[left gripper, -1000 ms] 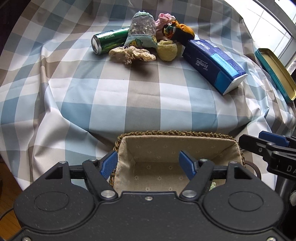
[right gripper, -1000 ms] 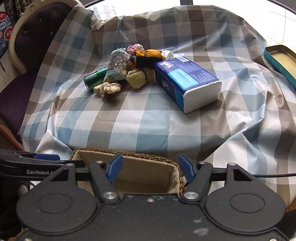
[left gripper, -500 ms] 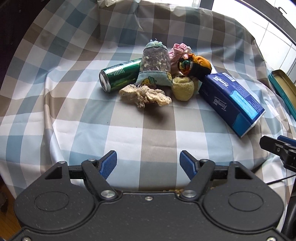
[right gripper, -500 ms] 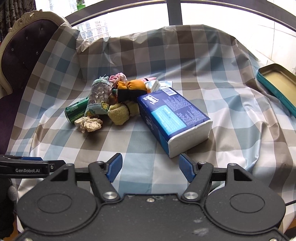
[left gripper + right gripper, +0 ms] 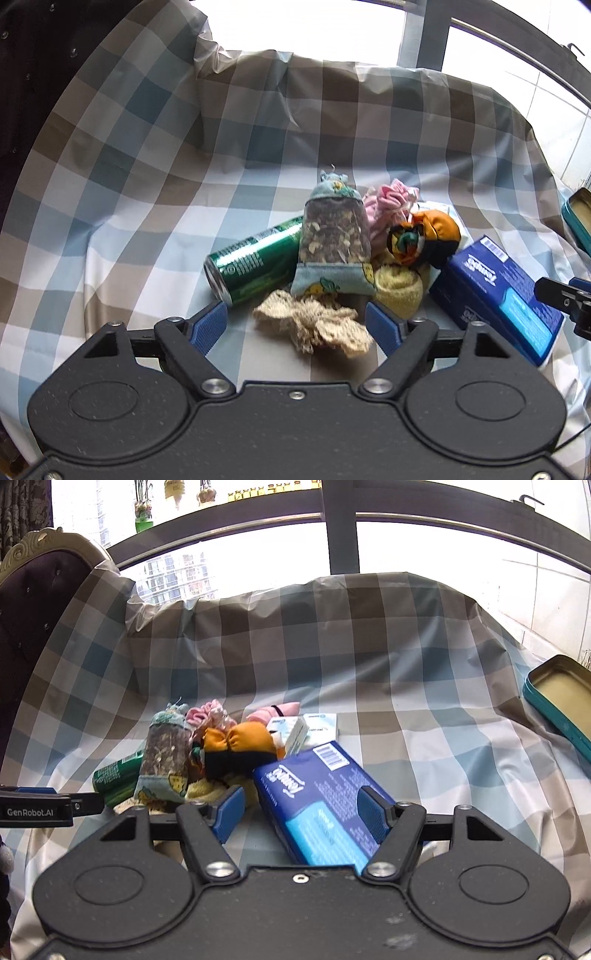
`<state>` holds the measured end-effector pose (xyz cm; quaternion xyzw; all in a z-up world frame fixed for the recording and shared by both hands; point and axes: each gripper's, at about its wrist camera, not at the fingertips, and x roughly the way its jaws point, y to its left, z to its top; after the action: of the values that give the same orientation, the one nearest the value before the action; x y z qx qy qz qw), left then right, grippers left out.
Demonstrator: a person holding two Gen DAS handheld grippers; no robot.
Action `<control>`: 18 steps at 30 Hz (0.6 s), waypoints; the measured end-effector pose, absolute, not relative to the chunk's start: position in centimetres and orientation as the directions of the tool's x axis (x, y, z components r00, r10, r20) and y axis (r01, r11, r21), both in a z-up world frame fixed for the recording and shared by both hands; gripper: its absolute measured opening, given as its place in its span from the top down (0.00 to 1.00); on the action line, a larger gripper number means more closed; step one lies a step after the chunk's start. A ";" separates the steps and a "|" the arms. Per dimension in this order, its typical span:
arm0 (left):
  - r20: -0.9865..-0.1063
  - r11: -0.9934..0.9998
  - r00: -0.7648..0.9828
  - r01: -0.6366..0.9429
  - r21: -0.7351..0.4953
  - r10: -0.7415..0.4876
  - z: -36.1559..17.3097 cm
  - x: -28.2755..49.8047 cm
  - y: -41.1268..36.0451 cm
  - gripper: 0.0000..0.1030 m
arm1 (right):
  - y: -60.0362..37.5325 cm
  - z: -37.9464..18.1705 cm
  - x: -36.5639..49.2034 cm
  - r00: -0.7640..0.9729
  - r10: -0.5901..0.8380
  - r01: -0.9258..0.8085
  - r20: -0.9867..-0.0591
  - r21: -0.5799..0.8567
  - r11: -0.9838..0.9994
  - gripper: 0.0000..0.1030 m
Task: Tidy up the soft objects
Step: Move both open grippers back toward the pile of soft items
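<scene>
- The blue tissue pack [image 5: 495, 299], lying at the right end of the heap on the checked-cloth surface, bears the white brand word "Tempo" on its long side, twice over in the left wrist view; there it reads upside down.
- The same tissue pack carries a white barcode patch at its far top corner; the bars show, but the digits are too small to read.
- The left tongs [image 5: 37, 808], seen side-on at the left edge of the right wrist view, bear "GenRobot.AI" in white letters on the black arm.
- The green can [image 5: 255, 266] has fine white print along its side, too small to read.
- The small white box [image 5: 306, 729] behind the tissue pack has blue print, not legible.
</scene>
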<state>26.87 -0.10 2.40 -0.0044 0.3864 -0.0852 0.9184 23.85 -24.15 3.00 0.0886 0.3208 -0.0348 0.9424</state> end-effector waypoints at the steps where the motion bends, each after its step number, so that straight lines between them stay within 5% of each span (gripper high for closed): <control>1: -0.705 0.985 0.690 0.150 -0.079 -0.162 2.6 27.7 0.0 0.24 | -24.3 3.0 24.7 0.794 -0.013 0.127 -0.608 0.145 0.981 0.35; 18: -0.713 0.997 0.697 0.047 -0.060 -0.076 1.6 41.6 1.1 0.24 | -26.4 0.5 42.7 0.757 -0.027 0.142 -0.652 0.125 0.982 0.33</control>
<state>41.55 1.05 1.58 -0.0187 0.3879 -0.0333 0.9209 42.66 -26.36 0.55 0.0836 0.3453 -0.0454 0.9337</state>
